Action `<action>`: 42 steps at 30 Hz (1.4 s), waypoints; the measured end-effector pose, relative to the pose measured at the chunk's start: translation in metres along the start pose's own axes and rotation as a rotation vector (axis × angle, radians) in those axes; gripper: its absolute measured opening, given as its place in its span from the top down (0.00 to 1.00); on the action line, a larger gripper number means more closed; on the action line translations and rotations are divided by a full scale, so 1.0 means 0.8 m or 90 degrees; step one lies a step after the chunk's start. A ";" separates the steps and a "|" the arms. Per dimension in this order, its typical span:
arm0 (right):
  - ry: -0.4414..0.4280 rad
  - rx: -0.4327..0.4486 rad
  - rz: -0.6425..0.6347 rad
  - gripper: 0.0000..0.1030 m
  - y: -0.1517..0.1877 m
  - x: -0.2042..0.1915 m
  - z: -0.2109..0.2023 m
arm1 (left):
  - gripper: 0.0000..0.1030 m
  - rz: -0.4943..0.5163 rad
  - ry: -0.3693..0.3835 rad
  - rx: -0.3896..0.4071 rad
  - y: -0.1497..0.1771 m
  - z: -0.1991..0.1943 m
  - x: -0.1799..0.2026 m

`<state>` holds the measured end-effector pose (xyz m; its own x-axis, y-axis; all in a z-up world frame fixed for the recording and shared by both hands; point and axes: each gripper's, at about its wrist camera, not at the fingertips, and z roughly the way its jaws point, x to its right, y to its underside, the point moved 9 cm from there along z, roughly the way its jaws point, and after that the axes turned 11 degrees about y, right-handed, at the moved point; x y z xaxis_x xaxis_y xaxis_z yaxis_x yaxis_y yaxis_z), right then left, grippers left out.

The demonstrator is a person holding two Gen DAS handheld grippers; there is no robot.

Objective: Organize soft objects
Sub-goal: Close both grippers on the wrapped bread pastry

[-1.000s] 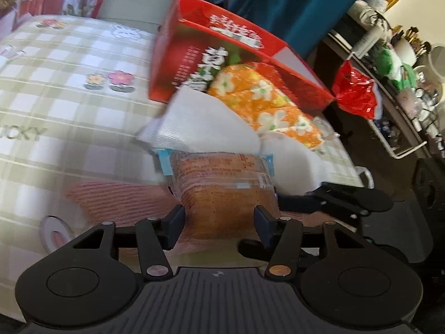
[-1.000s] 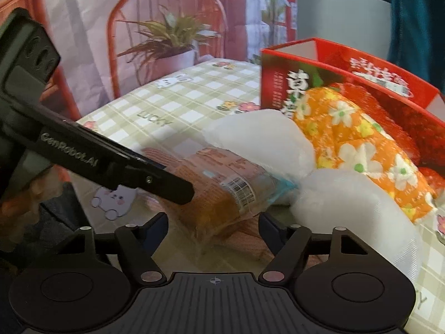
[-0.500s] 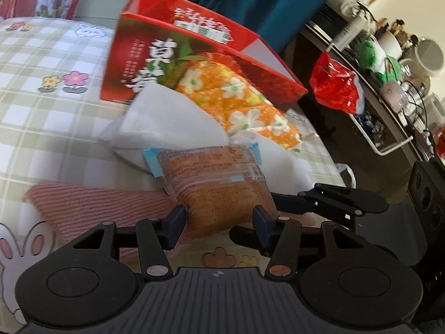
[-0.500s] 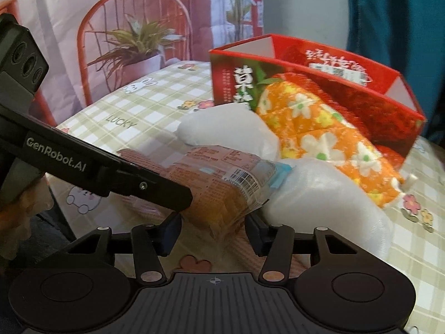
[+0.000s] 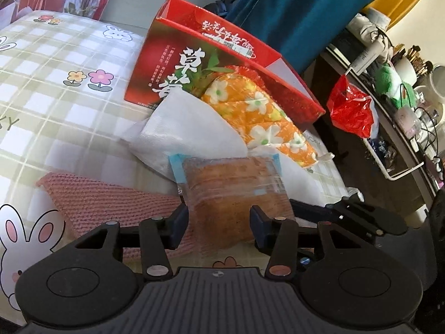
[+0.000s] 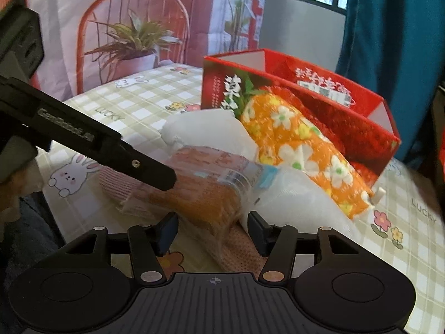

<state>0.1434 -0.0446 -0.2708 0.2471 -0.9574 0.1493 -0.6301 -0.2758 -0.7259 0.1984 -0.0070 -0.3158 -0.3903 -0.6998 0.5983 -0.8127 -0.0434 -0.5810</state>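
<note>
Your bagged bread [image 5: 236,192] sits between both grippers' jaws over the pink knitted cloth [image 5: 111,197], not yet boxed. Left gripper [image 5: 218,220] has been closing on it; right gripper [image 6: 212,229] straddles it half-wide — grip unclear. Only the orange floral pillow [image 5: 258,122] leans into the red box [image 5: 211,64]; white bundles [image 5: 192,128] remain outside.

On the checked cloth [image 5: 50,64]: one red box [image 5: 167,64], one orange floral cushion [image 5: 261,122], two white soft packs [image 5: 189,128] [image 6: 294,194], one wrapped bread loaf [image 5: 236,186], one pink knit cloth [image 5: 105,197]. Two grippers, one per view [image 5: 218,221] [image 6: 212,229]. Printed on the cloth, left view: two whole rabbits [image 5: 118,33] [image 5: 22,239] and two flowers side by side [image 5: 89,79]; off the table, one red bag [image 5: 351,111].
</note>
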 end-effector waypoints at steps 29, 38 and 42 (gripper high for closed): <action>-0.036 0.024 0.007 0.60 -0.012 -0.011 -0.016 | 0.58 0.009 0.014 0.017 0.003 0.003 0.019; -0.034 0.034 0.011 0.61 -0.014 -0.008 -0.031 | 0.58 0.031 0.014 0.032 0.002 -0.011 0.033; -0.032 0.048 0.014 0.61 -0.018 -0.006 -0.040 | 0.58 0.045 0.013 0.043 -0.001 -0.018 0.043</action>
<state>0.1276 -0.0388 -0.2393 0.2717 -0.9572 0.1001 -0.5794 -0.2457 -0.7771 0.1789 -0.0208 -0.2868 -0.4548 -0.6884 0.5650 -0.7523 -0.0427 -0.6575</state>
